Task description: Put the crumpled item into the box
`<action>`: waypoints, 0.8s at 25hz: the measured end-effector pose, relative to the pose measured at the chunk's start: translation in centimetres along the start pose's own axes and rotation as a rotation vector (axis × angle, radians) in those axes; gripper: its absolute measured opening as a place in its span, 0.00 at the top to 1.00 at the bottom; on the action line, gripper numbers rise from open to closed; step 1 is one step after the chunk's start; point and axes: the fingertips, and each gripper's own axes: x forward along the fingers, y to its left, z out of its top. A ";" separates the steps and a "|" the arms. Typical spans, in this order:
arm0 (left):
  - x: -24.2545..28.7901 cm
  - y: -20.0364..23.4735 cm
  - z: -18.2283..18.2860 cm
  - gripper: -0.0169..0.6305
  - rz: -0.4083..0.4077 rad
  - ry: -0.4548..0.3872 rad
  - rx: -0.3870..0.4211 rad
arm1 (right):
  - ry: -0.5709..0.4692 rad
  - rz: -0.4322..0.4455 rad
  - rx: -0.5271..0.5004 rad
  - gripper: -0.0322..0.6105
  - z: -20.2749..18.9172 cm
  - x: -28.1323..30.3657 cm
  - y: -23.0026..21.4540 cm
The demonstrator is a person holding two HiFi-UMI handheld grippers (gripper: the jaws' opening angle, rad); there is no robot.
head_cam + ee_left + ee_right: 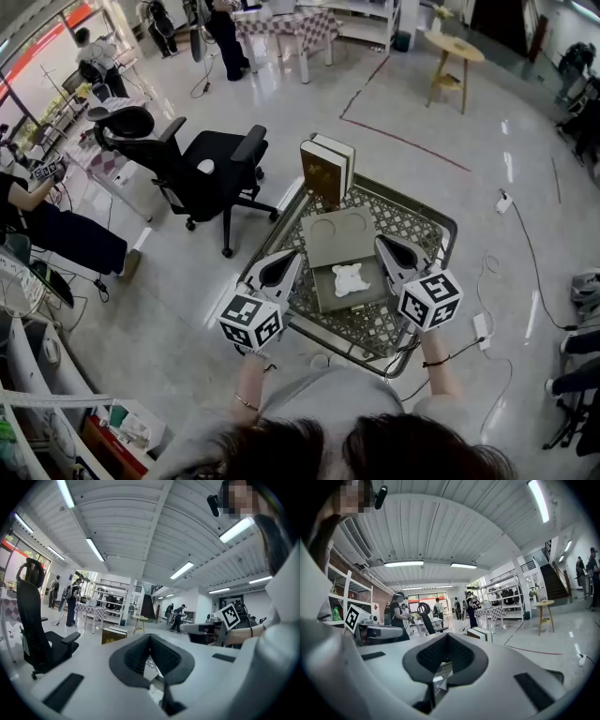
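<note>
A white crumpled item (pixel 349 278) lies inside the open grey-green box (pixel 323 298) on the patterned table (pixel 427 225). The box's lid (pixel 339 234) lies flat just beyond it. My left gripper (pixel 294 255) hovers at the box's left side, shut and empty. At the box's right side, level with the lid, my right gripper (pixel 381 242) is also shut and empty. Neither touches the item. In the left gripper view the jaws (pixel 151 641) meet with nothing held; the right gripper view shows its jaws (pixel 446 651) the same way.
A brown book-like case (pixel 326 169) stands upright at the table's far edge. A black office chair (pixel 202 169) is to the left. Cables and a power strip (pixel 483 328) lie on the floor at the right. A round wooden side table (pixel 455 52) and people stand far off.
</note>
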 end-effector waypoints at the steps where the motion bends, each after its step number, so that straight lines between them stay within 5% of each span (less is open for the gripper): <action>1: -0.1 0.1 0.4 0.95 0.003 -0.011 0.005 | -0.012 -0.002 -0.003 0.92 0.4 -0.2 -0.1; 20: 0.2 -0.1 2.7 0.95 0.030 -0.072 0.048 | -0.080 -0.042 -0.029 0.92 2.3 -1.7 -2.0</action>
